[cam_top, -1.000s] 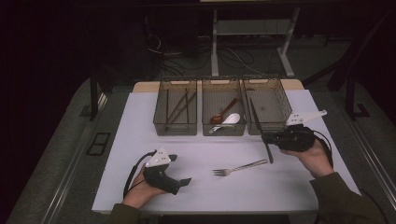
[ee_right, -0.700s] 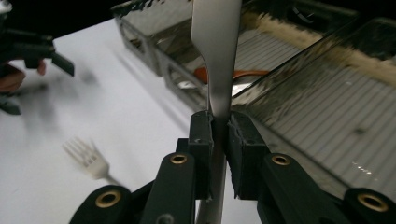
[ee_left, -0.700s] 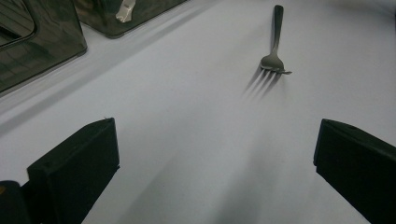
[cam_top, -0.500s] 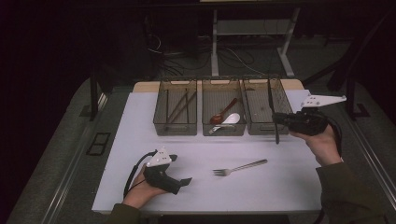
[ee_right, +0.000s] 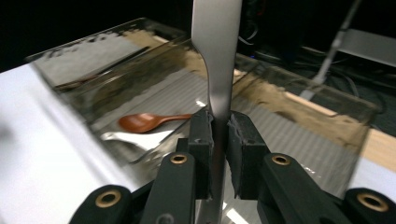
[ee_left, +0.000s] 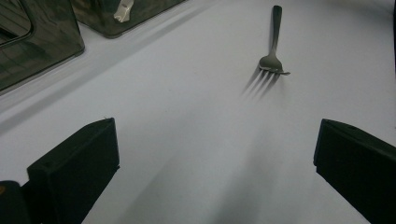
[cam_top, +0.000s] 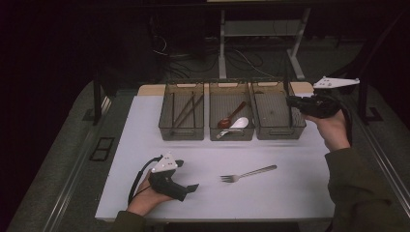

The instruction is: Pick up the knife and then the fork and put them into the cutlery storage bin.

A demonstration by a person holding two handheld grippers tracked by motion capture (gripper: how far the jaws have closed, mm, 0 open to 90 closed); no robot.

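My right gripper [cam_top: 291, 103] hangs at the right end of the right-hand bin [cam_top: 270, 130], above its rim. It is shut on a flat metal knife [ee_right: 217, 51], which stands upright between the pads [ee_right: 201, 135]. From above, the knife [cam_top: 290, 118] is a thin dark line over that bin. A silver fork [cam_top: 249, 173] lies on the white mat, tines toward my left gripper. My left gripper [cam_top: 186, 176] rests on the mat near the front edge, open with nothing in it. In the left gripper view the fork [ee_left: 274, 42] lies ahead of the wide-open left gripper [ee_left: 215, 158].
Three clear bins stand in a row at the back of the mat [cam_top: 145, 145]. The left bin [cam_top: 167, 123] holds chopsticks. In the middle bin [cam_top: 232, 136] are a wooden spoon [cam_top: 231, 117] and a white spoon [cam_top: 238, 124]. Dark floor surrounds the table.
My right hand has risen and moved back and to the right, carrying the knife from above the mat to the right bin. The left gripper and the fork have not moved.
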